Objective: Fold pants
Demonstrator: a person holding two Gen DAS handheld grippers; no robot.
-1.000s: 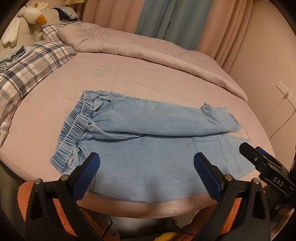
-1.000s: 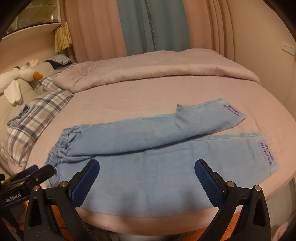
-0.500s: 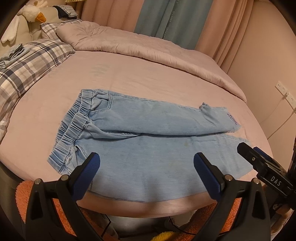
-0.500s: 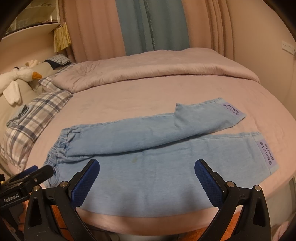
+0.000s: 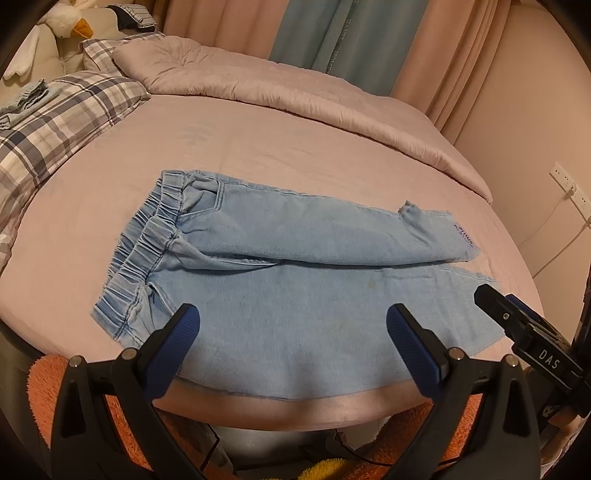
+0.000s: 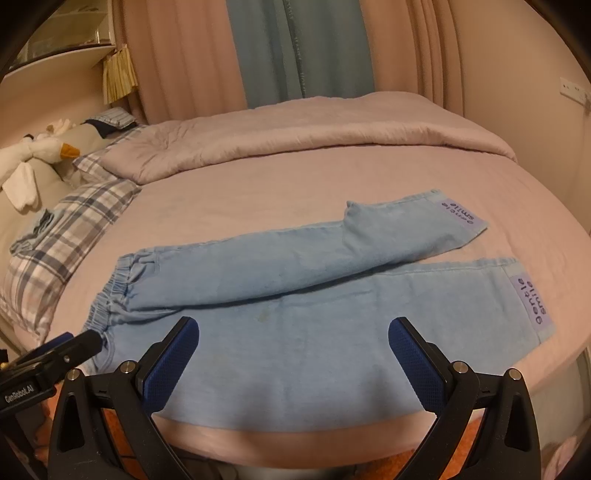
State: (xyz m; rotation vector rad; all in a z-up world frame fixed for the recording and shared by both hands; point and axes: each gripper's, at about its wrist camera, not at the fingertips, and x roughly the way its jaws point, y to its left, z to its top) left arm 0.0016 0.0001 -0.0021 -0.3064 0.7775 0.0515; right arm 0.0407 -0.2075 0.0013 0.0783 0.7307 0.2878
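Observation:
Light blue denim pants [image 5: 295, 295] lie spread flat on the pink bed, elastic waistband [image 5: 147, 251] at the left, legs running right; they also show in the right wrist view [image 6: 314, 332]. The far leg lies slightly across the near leg. Purple "gentle smile" labels [image 6: 532, 302] mark the cuffs. My left gripper [image 5: 293, 321] is open and empty, above the near edge by the waist end. My right gripper [image 6: 293, 339] is open and empty, above the near edge of the near leg. Each gripper's tip shows at the edge of the other's view.
The pink bed sheet [image 5: 240, 147] surrounds the pants. A folded pink duvet [image 5: 295, 92] lies at the far side. Plaid pillows [image 5: 55, 122] and a stuffed goose [image 5: 70, 22] are at the far left. An orange rug [image 5: 40, 387] lies below the bed's near edge.
The left gripper has drifted slightly, so the pants sit a little lower and more centred in its view. Both grippers stay open. The pants have not moved.

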